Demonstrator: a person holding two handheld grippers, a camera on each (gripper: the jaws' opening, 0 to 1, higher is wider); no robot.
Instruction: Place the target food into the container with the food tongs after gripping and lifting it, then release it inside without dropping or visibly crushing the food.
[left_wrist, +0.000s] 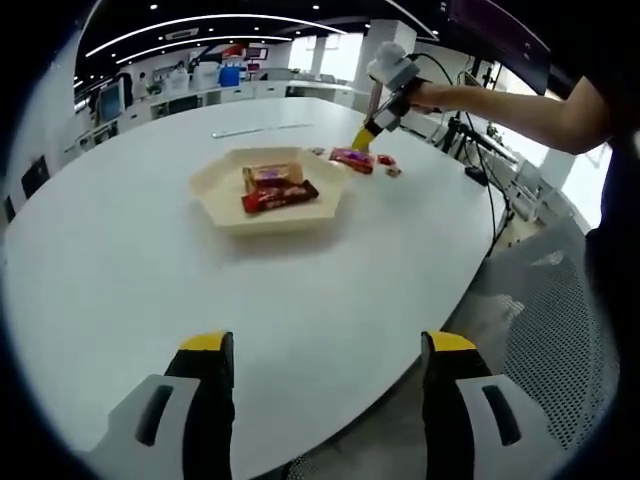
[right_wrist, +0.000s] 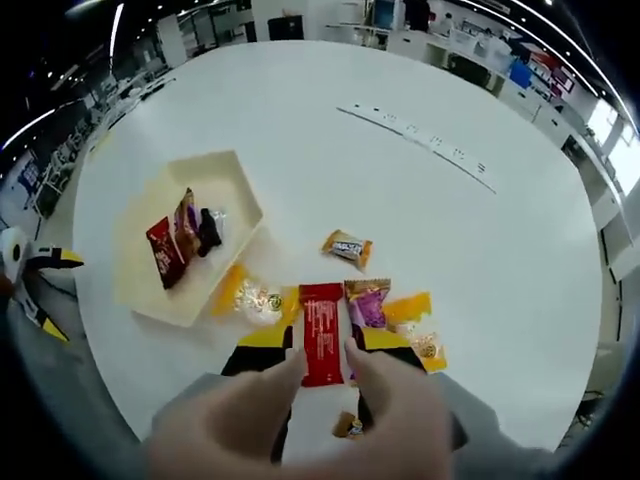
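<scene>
Now, in the left gripper view, our left hand-held gripper (left_wrist: 325, 375) hangs open over the near edge of the counter (left_wrist: 120, 250), jaws wide apart and holding nothing. Farther in sits the tray (left_wrist: 215, 195) with two wrapped bars already inside. Beyond it the right hand-held gripper (left_wrist: 362, 138) reaches down among loose snacks just beside the tray's far corner.

Then, in the right gripper view, the right hand-held gripper (right_wrist: 322, 350) has a jaw on either side of a red bar (right_wrist: 322, 345). We judge it closed on the bar or nearly so, though whether the bar is off the counter we cannot tell. A purple packet (right_wrist: 367, 303) and a clear-wrapped sweet (right_wrist: 258, 298) lie touching or just beside the bar, and an orange candy (right_wrist: 347, 246) sits a little farther on. The tray (right_wrist: 140, 265) is off to the left.

We see three risks: the slick wrapper may slip out if the grip is light; a neighbour may get pinched or dragged along; and a low carry could catch the tray's wall.
</scene>
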